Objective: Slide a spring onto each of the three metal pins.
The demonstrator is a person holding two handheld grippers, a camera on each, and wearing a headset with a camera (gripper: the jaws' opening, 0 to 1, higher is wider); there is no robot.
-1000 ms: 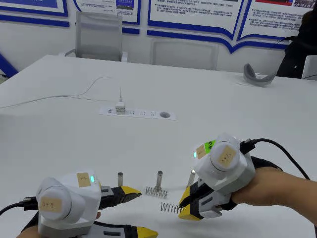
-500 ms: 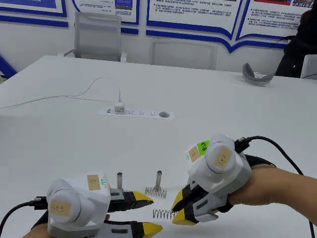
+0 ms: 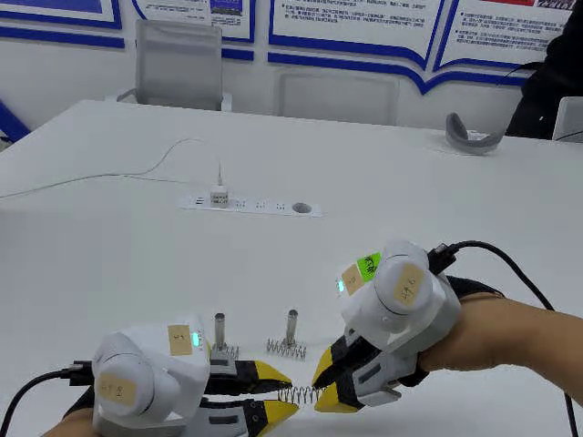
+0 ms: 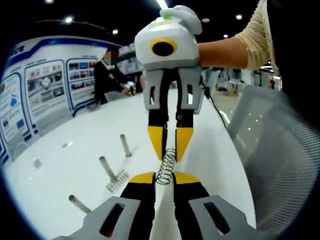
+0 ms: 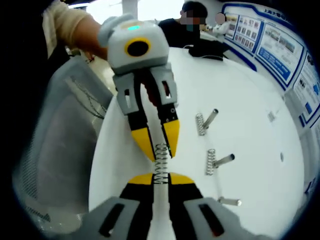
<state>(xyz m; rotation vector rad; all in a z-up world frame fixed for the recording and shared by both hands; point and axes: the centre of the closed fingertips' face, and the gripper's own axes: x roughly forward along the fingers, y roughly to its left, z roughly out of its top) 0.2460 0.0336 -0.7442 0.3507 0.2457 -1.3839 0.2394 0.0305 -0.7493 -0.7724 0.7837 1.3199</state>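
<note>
A loose spring (image 3: 303, 394) hangs level between the two grippers near the table's front edge. My right gripper (image 3: 321, 384) is shut on its right end. My left gripper (image 3: 290, 391) faces it, jaws open on either side of the spring's left end. In the left gripper view the spring (image 4: 165, 169) runs from my own jaws up into the right gripper (image 4: 170, 145). Two upright metal pins (image 3: 219, 330) (image 3: 291, 326) each have a spring (image 3: 285, 347) at the base. A third, bare pin (image 5: 229, 201) shows in the right gripper view.
A white power strip (image 3: 250, 207) with a plugged charger and cable lies mid-table. A grey curved object (image 3: 469, 138) rests at the far right. Chairs (image 3: 178, 64) stand behind the table, and a person (image 3: 551, 82) sits at the back right.
My right gripper carried the spring down and left. My left gripper moved right toward it, and its jaws now flank the spring's free end.
</note>
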